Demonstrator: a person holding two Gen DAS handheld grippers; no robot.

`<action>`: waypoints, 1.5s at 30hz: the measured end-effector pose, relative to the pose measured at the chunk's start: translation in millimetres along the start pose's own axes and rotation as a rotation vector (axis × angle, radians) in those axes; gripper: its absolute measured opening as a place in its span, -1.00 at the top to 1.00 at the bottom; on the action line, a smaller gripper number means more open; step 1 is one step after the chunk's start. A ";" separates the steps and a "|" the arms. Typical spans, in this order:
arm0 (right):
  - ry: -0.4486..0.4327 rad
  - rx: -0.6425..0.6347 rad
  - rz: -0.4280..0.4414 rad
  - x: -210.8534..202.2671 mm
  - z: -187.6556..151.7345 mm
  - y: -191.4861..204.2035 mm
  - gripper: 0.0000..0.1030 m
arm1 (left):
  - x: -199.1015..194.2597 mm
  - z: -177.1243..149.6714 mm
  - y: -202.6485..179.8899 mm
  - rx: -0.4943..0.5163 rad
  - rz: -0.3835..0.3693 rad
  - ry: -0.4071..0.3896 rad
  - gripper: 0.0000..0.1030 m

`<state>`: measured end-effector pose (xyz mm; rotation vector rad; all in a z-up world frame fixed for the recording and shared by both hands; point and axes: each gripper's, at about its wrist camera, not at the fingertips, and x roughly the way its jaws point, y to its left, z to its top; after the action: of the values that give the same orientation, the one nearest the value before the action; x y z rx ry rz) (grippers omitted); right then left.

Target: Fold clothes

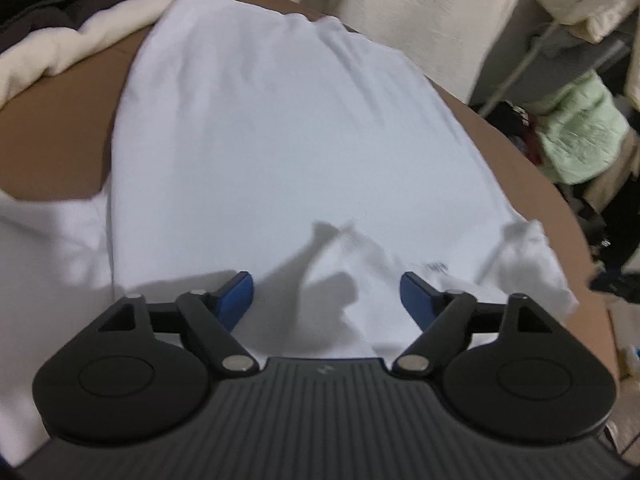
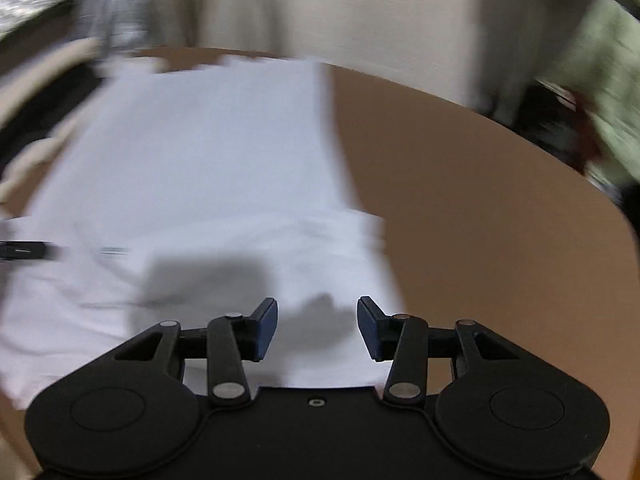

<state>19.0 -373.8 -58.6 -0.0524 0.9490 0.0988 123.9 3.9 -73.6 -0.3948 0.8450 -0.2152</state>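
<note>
Both black grippers hang over the near hem of a white shirt (image 1: 272,120), which stretches lengthwise away from them across the brown surface (image 2: 460,184); the left gripper (image 1: 327,294), widely parted and empty, straddles a raised wrinkle, while the right gripper (image 2: 317,328), half open and empty, sits at the shirt's right edge

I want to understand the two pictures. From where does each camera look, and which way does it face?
Left wrist: sits on the left tool, faces forward and down at the white shirt; only its open fingers show.
Right wrist: sits on the right tool, faces down at the shirt's edge; blurred, open fingers show.
Shared: shirt and brown table.
</note>
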 end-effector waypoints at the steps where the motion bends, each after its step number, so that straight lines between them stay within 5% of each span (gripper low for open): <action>1: 0.007 0.034 0.020 2.0 -4.5 -17.5 0.03 | 4.2 0.6 -2.3 0.023 -0.007 0.005 -0.17; 2: 0.014 0.069 0.044 4.1 -9.2 -35.1 0.03 | 7.6 0.5 -7.0 0.050 -0.029 0.032 0.57; 3: 0.022 0.109 0.090 6.6 -14.4 -52.1 0.03 | 10.8 0.4 -11.9 0.078 -0.053 0.062 0.95; 8: -0.022 0.340 0.321 20.4 -29.3 -101.3 0.03 | -23.5 -5.5 -29.8 0.104 -0.024 -0.041 0.93; 11: -0.053 0.275 0.343 17.2 -23.1 -82.6 0.03 | -64.5 -2.0 -32.9 0.099 0.063 -0.163 0.93; 14: -0.055 0.187 0.346 18.0 -19.4 -62.0 0.03 | -105.1 -7.0 -8.1 -0.032 0.121 -0.249 0.93; 21: 0.075 0.032 0.288 27.1 -14.9 -36.2 0.03 | -73.6 -26.3 30.3 -0.194 0.130 -0.047 0.93; 28: 0.089 -0.051 0.247 20.9 -13.5 -19.7 -0.01 | -97.9 -16.7 38.3 -0.140 0.236 -0.130 0.93; 35: 0.235 0.008 0.156 55.6 -14.1 -22.7 0.01 | -84.5 -17.0 45.1 -0.195 0.218 -0.054 0.93; 36: 0.226 0.013 0.168 56.4 -14.6 -22.7 0.05 | -84.4 -18.2 44.7 -0.192 0.221 -0.051 0.93; 38: 0.203 0.023 0.196 57.0 -15.5 -22.9 0.89 | -85.3 -19.4 42.1 -0.181 0.211 -0.046 0.93; 41: 0.060 0.026 0.215 30.1 -11.7 -25.6 0.91 | -90.5 -20.3 37.9 -0.174 0.158 -0.049 0.93; 45: -0.052 0.122 0.052 -6.5 -12.5 -43.8 0.92 | -87.4 -22.3 35.6 -0.175 0.059 -0.002 0.92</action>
<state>9.8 -418.9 -60.5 0.0873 0.9033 0.0890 51.3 60.1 -42.3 -0.5333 0.8750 -0.0861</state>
